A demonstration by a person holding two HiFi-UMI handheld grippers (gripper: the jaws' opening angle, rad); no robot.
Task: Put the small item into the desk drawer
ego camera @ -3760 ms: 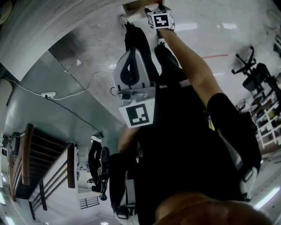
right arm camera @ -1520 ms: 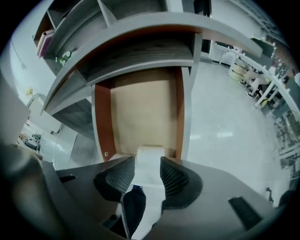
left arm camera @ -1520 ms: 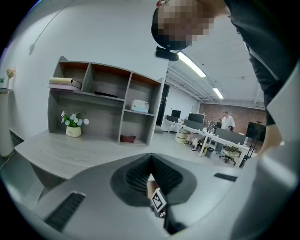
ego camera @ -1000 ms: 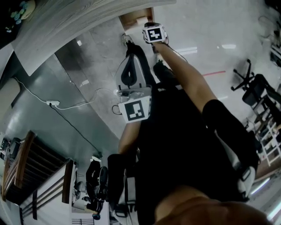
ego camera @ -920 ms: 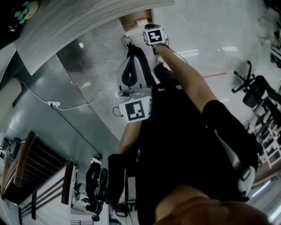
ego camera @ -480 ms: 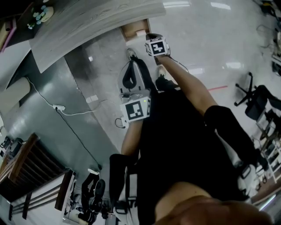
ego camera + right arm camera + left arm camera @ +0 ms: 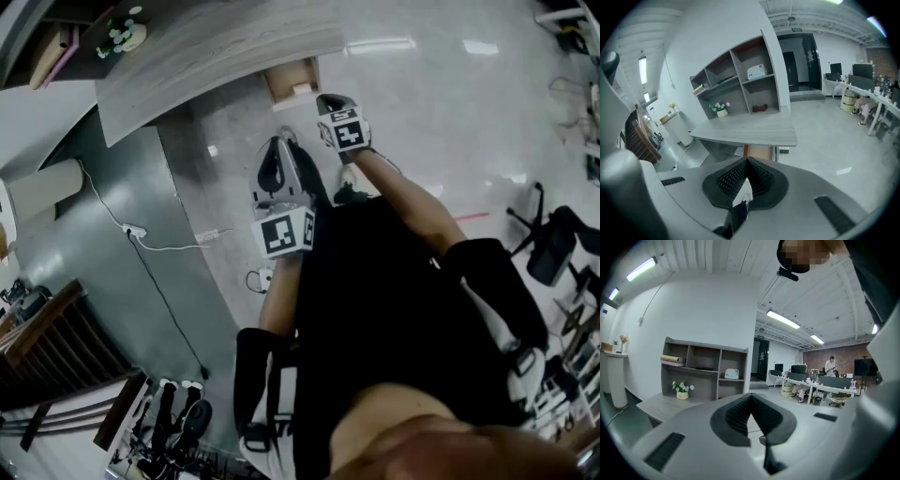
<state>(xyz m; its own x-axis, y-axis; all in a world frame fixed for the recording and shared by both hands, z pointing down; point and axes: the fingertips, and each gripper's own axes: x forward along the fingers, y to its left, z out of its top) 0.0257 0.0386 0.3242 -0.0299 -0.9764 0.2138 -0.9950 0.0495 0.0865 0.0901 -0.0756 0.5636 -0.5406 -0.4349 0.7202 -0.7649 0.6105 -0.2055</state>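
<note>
Grey woodgrain desk (image 7: 216, 47), drawer (image 7: 292, 82) open at its edge, glossy pale floor (image 7: 441, 112), office room. Left gripper (image 7: 750, 395) and right gripper (image 7: 746, 161) closed, empty.

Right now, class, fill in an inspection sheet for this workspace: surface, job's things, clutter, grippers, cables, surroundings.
Surface: grey wood-grain desk, mostly bare.
Job's things: desk drawer stands open; small item not made out.
Clutter: flower pot on the desk by the shelf unit.
Grippers: left gripper and right gripper both shut, nothing between the jaws.
Cables: white cable and power strip on the floor.
Surroundings: office chair off to the right.
</note>
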